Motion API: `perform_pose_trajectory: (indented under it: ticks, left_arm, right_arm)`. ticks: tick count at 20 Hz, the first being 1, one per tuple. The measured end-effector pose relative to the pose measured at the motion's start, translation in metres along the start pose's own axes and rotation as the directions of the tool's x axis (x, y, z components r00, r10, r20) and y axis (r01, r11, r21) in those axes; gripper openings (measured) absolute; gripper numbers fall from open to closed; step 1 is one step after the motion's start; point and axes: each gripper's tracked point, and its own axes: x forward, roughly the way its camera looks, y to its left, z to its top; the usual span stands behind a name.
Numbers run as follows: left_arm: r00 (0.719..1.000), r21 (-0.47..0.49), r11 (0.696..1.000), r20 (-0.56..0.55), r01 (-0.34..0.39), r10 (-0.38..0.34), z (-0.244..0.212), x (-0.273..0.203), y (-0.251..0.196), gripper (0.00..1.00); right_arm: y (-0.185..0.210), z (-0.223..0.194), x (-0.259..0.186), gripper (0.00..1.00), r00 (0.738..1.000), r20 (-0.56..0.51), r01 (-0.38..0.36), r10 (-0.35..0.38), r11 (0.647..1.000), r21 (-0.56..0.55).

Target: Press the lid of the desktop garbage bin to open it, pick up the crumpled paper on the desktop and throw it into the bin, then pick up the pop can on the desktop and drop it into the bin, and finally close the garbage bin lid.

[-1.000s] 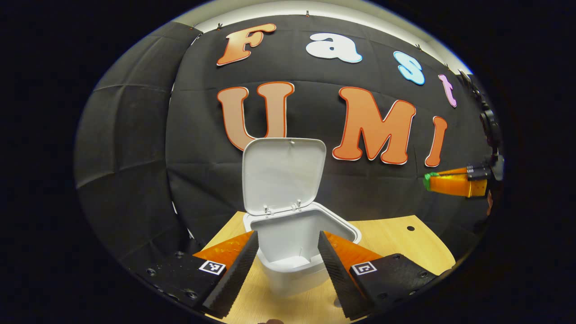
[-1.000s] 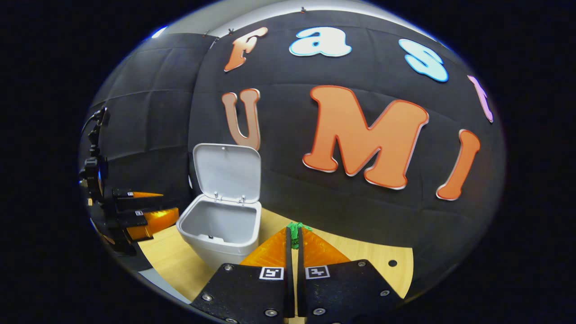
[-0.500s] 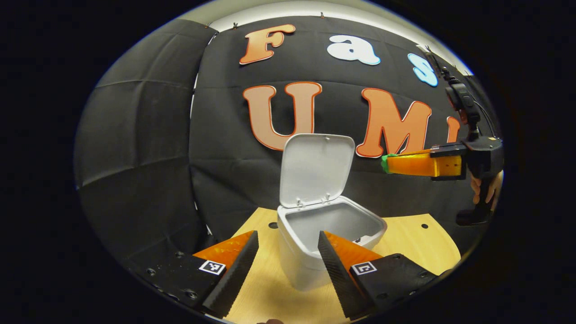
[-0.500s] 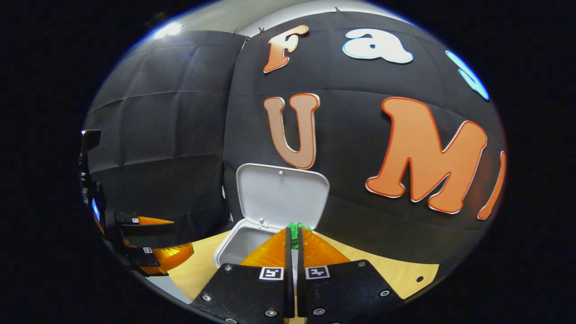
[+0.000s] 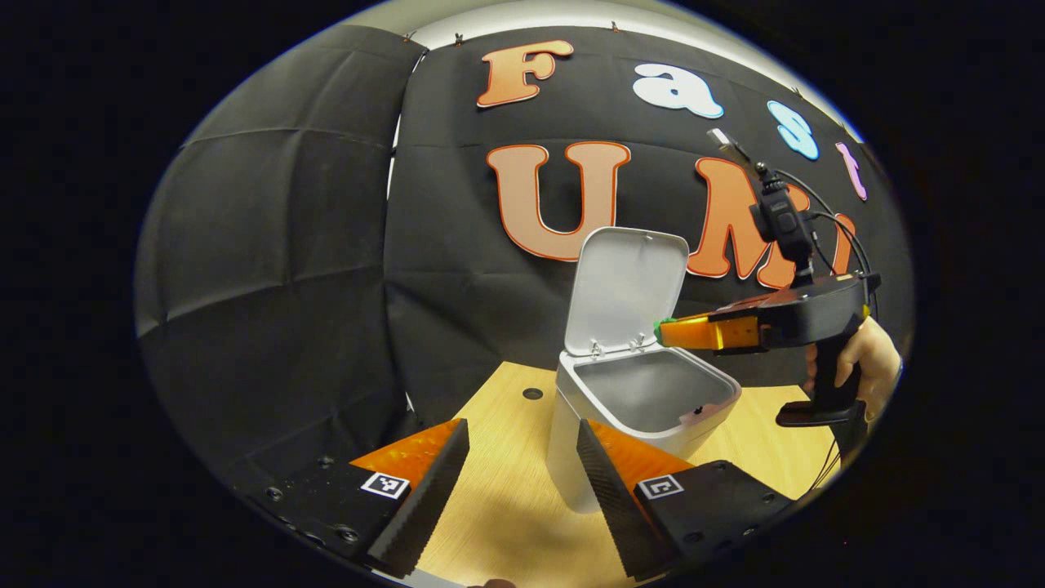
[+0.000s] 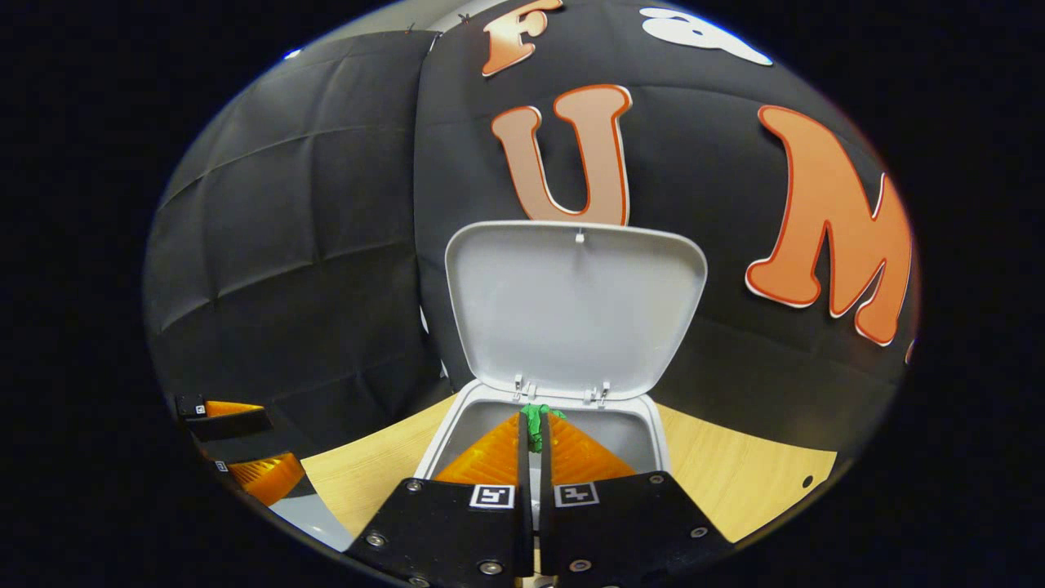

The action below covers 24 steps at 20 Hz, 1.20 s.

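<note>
**Lid's right in front of my right tips**

My right gripper (image 6: 535,425), fingers pressed together on nothing, sits over the open bin (image 5: 645,392); its upright lid (image 6: 575,306) stands just ahead. Left gripper (image 5: 516,465) gapes, farther off.

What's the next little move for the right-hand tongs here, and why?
Probably raise the right tongs toward the top edge of the lid and tip it forward to close. The tongs are shut, their tips over the open bin just in front of the hinges, and the lid stands upright. I cannot tell what lies inside the bin.
</note>
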Motion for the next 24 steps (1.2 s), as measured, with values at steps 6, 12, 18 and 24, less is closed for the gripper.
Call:
perform_pose_trajectory:
  ticks: [6,12,18,24]
  left_arm:
    - [1.0,-0.003,1.0,0.004,-0.002,0.002,0.001,0.0,0.005,0.86]
    - [1.0,-0.005,1.0,0.009,0.028,-0.028,0.004,0.004,-0.009,0.86]
    - [0.997,0.006,0.998,0.042,0.069,-0.07,0.021,0.009,-0.042,0.86]
    - [0.987,0.049,0.988,0.058,0.149,-0.152,0.034,0.024,-0.097,0.86]
  right_arm:
    - [-0.009,-0.024,0.01,0.59,0.996,-0.077,0.047,-0.046,0.999,0.021]
    - [-0.007,-0.019,-0.005,0.95,0.999,-0.051,0.003,-0.001,1.0,0.031]
    - [-0.05,0.006,-0.055,0.95,0.997,0.044,0.056,-0.06,0.995,0.087]
    - [-0.131,-0.003,-0.119,0.95,0.964,0.124,0.217,-0.234,0.966,0.14]
